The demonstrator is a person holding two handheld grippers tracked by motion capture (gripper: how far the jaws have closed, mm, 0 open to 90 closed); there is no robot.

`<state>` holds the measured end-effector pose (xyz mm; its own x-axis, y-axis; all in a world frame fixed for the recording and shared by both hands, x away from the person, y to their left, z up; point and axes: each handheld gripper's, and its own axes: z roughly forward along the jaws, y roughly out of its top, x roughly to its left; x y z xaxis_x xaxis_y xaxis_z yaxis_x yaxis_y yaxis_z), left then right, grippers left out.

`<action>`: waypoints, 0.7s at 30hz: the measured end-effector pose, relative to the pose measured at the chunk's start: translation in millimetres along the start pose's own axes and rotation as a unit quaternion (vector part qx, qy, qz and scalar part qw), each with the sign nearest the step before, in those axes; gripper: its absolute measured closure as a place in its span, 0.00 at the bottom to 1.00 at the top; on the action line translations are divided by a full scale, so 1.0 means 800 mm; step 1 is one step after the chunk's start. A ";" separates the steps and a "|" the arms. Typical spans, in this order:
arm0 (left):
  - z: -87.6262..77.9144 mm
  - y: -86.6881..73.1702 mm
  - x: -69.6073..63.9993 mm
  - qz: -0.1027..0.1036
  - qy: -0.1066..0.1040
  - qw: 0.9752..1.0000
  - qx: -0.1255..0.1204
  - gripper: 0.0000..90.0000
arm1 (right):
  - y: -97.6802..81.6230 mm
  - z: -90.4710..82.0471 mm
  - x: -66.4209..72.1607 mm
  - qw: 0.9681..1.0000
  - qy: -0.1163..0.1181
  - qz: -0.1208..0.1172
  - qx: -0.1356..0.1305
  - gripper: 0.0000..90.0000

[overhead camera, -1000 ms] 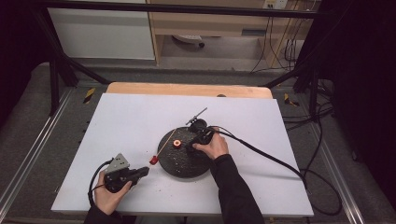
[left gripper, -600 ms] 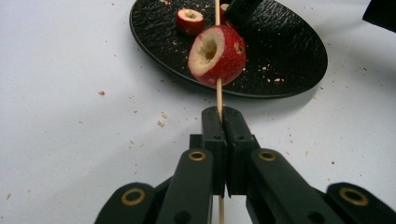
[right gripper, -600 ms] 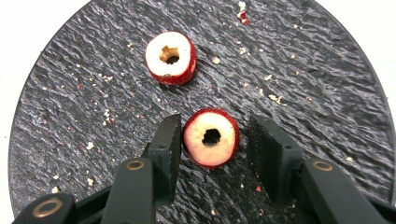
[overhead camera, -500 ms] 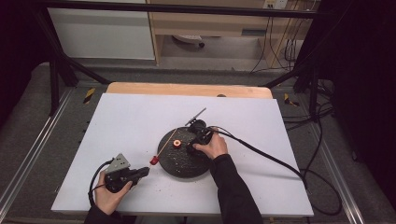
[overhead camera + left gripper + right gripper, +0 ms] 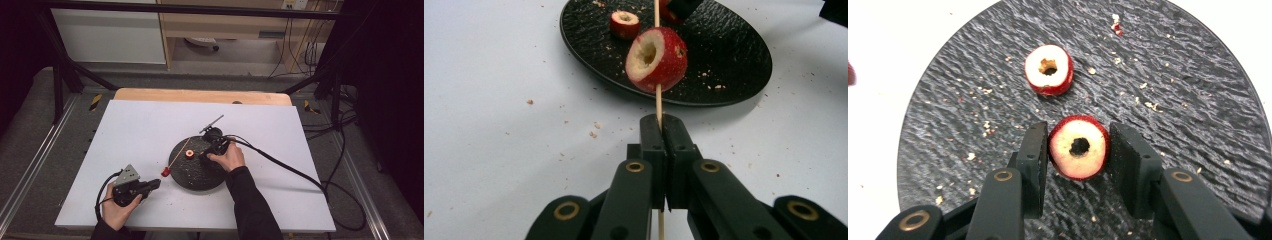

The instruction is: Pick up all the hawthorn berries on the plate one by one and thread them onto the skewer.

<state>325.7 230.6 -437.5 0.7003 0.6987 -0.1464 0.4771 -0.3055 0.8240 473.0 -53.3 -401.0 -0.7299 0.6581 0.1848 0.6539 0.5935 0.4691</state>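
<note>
Closing in over the last second, the right gripper (image 5: 1075, 145) has brought its jaws together around a cored red fruit (image 5: 1079, 147) on the black plate (image 5: 1198, 120), while both hands have hardly shifted. Nearest the person, the left gripper (image 5: 666, 135) sits at the front left of the white table (image 5: 125, 125), jaws fully together and clamped on a thin wooden skewer (image 5: 657, 102) that already carries one cored fruit piece (image 5: 656, 60), its tip running out over the plate. Farther out, the right gripper's pads bracket the fruit on both sides; the left pad touches it, the right pad looks just at its skin, so the grip seems on or nearly on. To do this well, I'd say squeeze gently so the soft flesh doesn't split, lift it level, and line the cored hole up with the skewer tip before sliding it on. Beyond it, a second cored fruit (image 5: 1049, 69) lies free on the plate, waiting.
</note>
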 end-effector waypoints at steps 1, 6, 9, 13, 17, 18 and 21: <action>0.000 0.000 0.000 0.000 0.000 1.000 0.000 0.98 | 0.000 -0.002 0.001 1.000 0.001 0.003 0.000 0.68; 0.000 0.001 0.000 0.001 0.002 1.000 0.000 0.98 | -0.003 -0.008 0.006 1.000 0.003 0.008 -0.005 0.68; 0.000 0.001 -0.001 0.001 0.001 1.000 0.001 0.98 | -0.005 -0.013 0.009 1.000 0.006 0.009 -0.012 0.68; 0.001 0.001 -0.002 0.003 0.001 1.000 0.002 0.98 | -0.008 -0.019 0.011 1.000 0.008 0.010 -0.023 0.68; 0.002 0.002 -0.004 0.003 0.001 1.000 0.000 0.98 | -0.011 -0.024 0.014 0.999 0.011 0.008 -0.035 0.68; 0.003 0.002 -0.004 0.004 0.001 1.000 0.000 0.98 | -0.013 -0.026 0.015 0.999 0.012 0.008 -0.039 0.68; 0.004 0.003 -0.005 0.005 0.000 1.000 0.001 0.98 | -0.020 -0.030 0.014 0.998 0.016 0.016 -0.057 0.68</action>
<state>325.4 224.8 -436.7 0.7052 0.6956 -0.1376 0.4708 -0.3142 0.8244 449.7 -66.3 -385.6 -0.7164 0.6595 0.2277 0.6515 0.5154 0.5567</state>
